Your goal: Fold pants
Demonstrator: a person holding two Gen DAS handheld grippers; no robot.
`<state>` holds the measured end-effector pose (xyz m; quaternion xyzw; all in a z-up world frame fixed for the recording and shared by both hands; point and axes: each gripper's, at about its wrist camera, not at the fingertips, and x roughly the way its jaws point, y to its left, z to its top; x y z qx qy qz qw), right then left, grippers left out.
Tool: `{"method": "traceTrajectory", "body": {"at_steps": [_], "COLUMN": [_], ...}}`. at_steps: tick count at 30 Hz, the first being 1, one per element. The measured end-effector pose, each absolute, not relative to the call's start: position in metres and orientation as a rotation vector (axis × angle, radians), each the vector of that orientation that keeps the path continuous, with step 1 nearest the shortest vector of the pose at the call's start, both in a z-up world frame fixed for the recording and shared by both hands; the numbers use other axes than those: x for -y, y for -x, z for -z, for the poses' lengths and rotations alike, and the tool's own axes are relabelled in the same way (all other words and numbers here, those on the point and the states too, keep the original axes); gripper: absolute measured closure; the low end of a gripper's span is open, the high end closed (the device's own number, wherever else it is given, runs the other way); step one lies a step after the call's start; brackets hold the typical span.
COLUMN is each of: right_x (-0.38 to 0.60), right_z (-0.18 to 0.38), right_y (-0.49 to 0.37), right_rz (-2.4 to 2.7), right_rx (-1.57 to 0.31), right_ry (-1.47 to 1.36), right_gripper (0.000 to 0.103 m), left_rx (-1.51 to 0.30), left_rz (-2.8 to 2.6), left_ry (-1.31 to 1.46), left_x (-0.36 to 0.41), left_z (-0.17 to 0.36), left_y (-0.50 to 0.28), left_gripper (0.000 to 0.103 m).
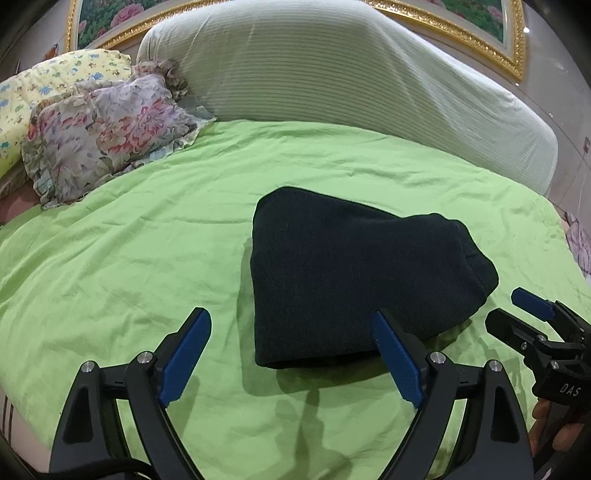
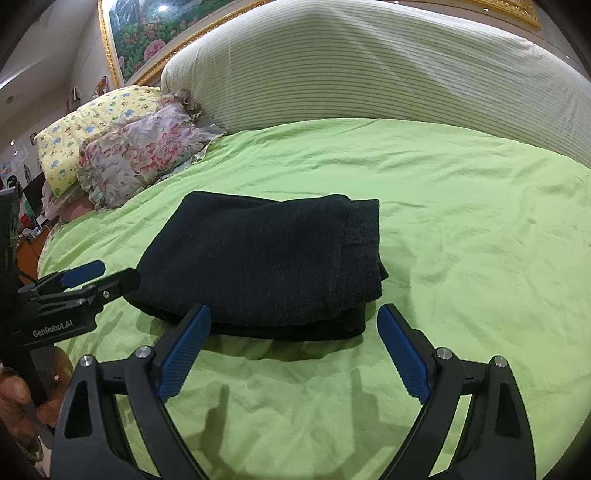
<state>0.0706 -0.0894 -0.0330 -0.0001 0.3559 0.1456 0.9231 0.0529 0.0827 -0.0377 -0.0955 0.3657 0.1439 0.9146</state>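
The dark pants (image 1: 354,273) lie folded into a compact bundle on the green bed sheet (image 1: 129,266); they also show in the right wrist view (image 2: 266,262). My left gripper (image 1: 291,325) is open and empty, just in front of the bundle's near edge, clear of the cloth. My right gripper (image 2: 293,321) is open and empty, just short of the bundle's near right corner. The right gripper also shows at the far right of the left wrist view (image 1: 517,310). The left gripper shows at the left of the right wrist view (image 2: 107,275).
A large striped bolster (image 1: 332,66) runs along the back of the bed. A floral pillow (image 1: 103,133) and a yellow patterned pillow (image 1: 44,92) lie at the back left. A gold-framed picture (image 2: 147,33) hangs behind. Green sheet (image 2: 461,240) spreads around the bundle.
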Motion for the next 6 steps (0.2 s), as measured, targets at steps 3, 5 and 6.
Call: {"method": "traceTrajectory", "body": {"at_steps": [3, 5, 6], "right_x": [0.0876, 0.0854, 0.0853], "right_z": [0.0324, 0.0322, 0.0326], "right_y": [-0.0694, -0.0691, -0.0696], "right_rz": [-0.305, -0.306, -0.308], "right_rx": [-0.722, -0.717, -0.717], "right_ry": [-0.023, -0.026, -0.029], "right_gripper": [0.009, 0.006, 0.005], "left_rx": [-0.772, -0.77, -0.769], "left_rz": [-0.301, -0.306, -0.31], "left_ry": [0.204, 0.202, 0.198], "left_x": [-0.0819, -0.0813, -0.0802], "left_z": [0.0382, 0.0365, 0.0356], "left_y": [-0.0546, -0.0549, -0.0552], "left_gripper": [0.013, 0.012, 0.012]}}
